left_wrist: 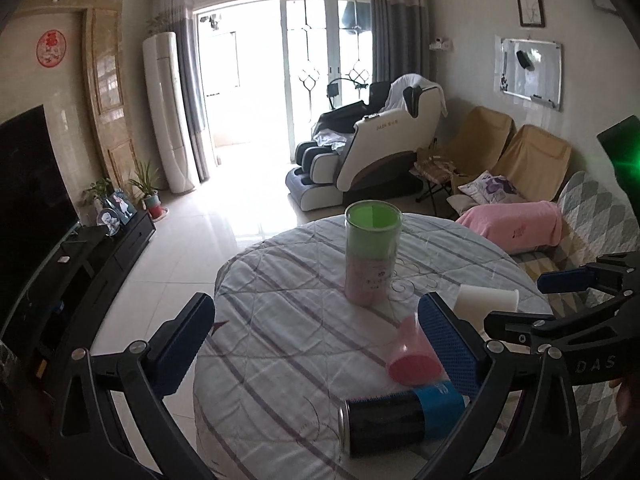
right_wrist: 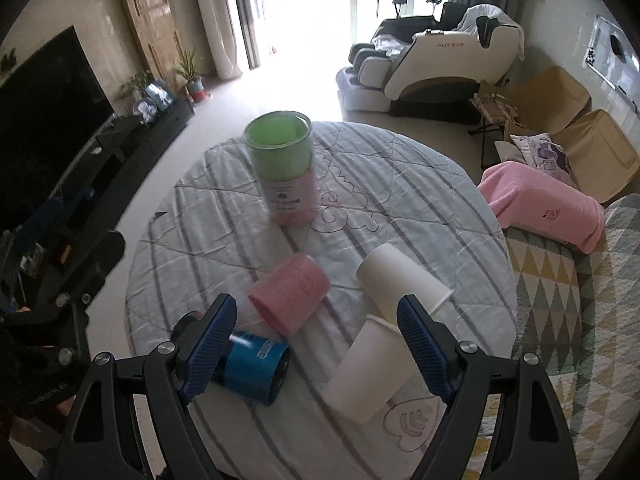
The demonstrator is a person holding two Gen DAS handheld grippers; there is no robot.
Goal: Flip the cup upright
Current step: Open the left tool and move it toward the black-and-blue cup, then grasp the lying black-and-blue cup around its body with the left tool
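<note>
Round table (right_wrist: pixel 460 208) under a striped quilted cloth, living room behind

Count, from the right wrist view:
- white paper cups: two, both on their sides. Near white cup (right_wrist: pixel 368 372) lies close to the near right edge; far white cup (right_wrist: pixel 404 280) just beyond it, the two touching or almost so
- pink cup (right_wrist: pixel 290 292): one, on its side, centre of table
- blue-and-black can (right_wrist: pixel 250 368): one, on its side, near left
- tall clear canister (right_wrist: pixel 284 168) holding stacked green and pink cups: one, upright, far centre. Nothing else upright

Tools:
- right gripper (right_wrist: pixel 316 348) empty, jaws spread wide, hovering above the near part of the table. Near white cup sits against the inner face of its right finger; can is partly behind its left finger
- left gripper (left_wrist: pixel 316 340) empty too, jaws spread wide, over the near left side. In its view the pink cup (left_wrist: pixel 412 360) peeks past its right finger and the can (left_wrist: pixel 396 420) lies below

Step in hand, as judged: approach, before any grasp. No cup is gripped or lifted. Which cup is meant is uncertain; the near white cup is closest to the right jaws

Next move calls for: centring the jaws across a cup's side wall, closing gently since paper crushes, lifting clear of its neighbour, rotating mouth-up, setting it on the soft cloth without tipping
</note>
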